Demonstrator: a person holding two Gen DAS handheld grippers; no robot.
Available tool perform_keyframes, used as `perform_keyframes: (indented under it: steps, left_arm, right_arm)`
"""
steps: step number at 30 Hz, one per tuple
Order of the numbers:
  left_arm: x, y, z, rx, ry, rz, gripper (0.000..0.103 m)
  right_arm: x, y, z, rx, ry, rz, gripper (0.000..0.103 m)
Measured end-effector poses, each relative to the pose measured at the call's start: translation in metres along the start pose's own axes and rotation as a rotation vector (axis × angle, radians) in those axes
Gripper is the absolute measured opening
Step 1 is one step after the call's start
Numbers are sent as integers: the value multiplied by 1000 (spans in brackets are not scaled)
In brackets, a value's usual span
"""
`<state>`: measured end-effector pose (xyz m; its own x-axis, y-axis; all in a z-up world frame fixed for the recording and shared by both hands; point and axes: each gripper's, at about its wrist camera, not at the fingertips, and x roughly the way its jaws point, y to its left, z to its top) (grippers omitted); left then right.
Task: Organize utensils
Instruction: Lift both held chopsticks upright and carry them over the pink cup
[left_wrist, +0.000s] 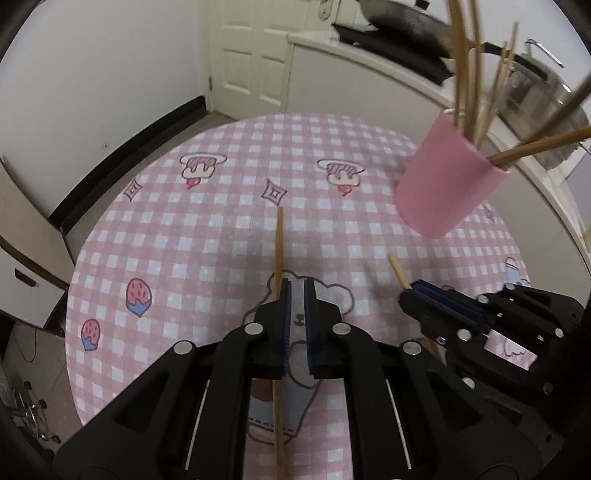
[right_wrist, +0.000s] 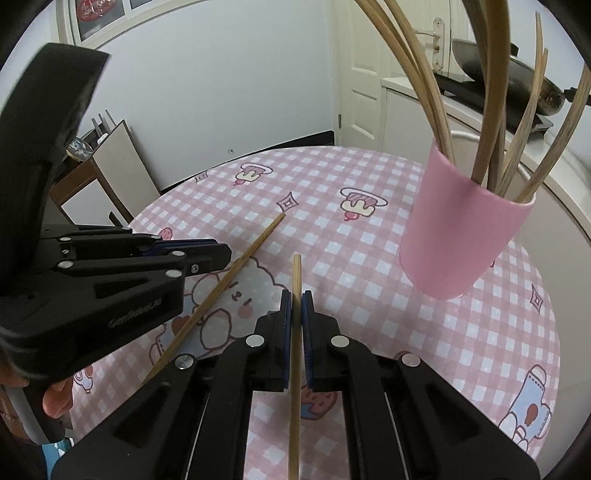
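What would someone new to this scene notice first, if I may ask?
Probably the pink cup bristling with bamboo sticks, standing far right on the pink checked tablecloth. Next, the two black tongs low in front: the left tongs shut on one chopstick, the right tongs on another chopstick.

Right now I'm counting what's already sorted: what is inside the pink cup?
The pink cup holds a loose bunch of wooden chopsticks, fanning out above the rim. Its wall hides their lower ends and anything else at the bottom, so an exact count is unsure.
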<state>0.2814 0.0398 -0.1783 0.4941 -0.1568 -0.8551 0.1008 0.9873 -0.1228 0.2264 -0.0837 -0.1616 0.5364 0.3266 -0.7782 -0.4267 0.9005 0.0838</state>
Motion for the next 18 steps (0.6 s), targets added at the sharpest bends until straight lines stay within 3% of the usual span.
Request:
perform_keyframes:
  steps: [6, 7, 8, 9, 13, 15, 17, 18]
  left_arm:
    - [21, 4, 5, -1, 33, 13, 12]
    - [24, 5, 6, -1, 34, 17, 30]
    - [26, 5, 6, -3, 23, 24, 56]
    - [25, 5, 7, -3, 3, 32, 58]
    - [34, 5, 10, 18, 8, 56, 58]
    - [39, 5, 12, 21, 15, 70, 52]
    - [46, 6, 13, 23, 36, 66, 34]
    - [50, 6, 13, 28, 44, 70, 33]
  right_arm:
    - [13, -6, 1, 8, 14, 7, 4]
    - [14, -7, 2, 9, 16, 9, 4]
    - [17, -7, 2, 7, 19, 11, 4]
    - [20, -7, 2, 6, 20, 11, 4]
    - [29, -10, 3, 6, 33, 12, 4]
    - [33, -11, 3, 8, 38, 13, 4]
    - [36, -12, 3, 9, 41, 13, 4]
    - [38, -13, 3, 11, 42, 13, 4]
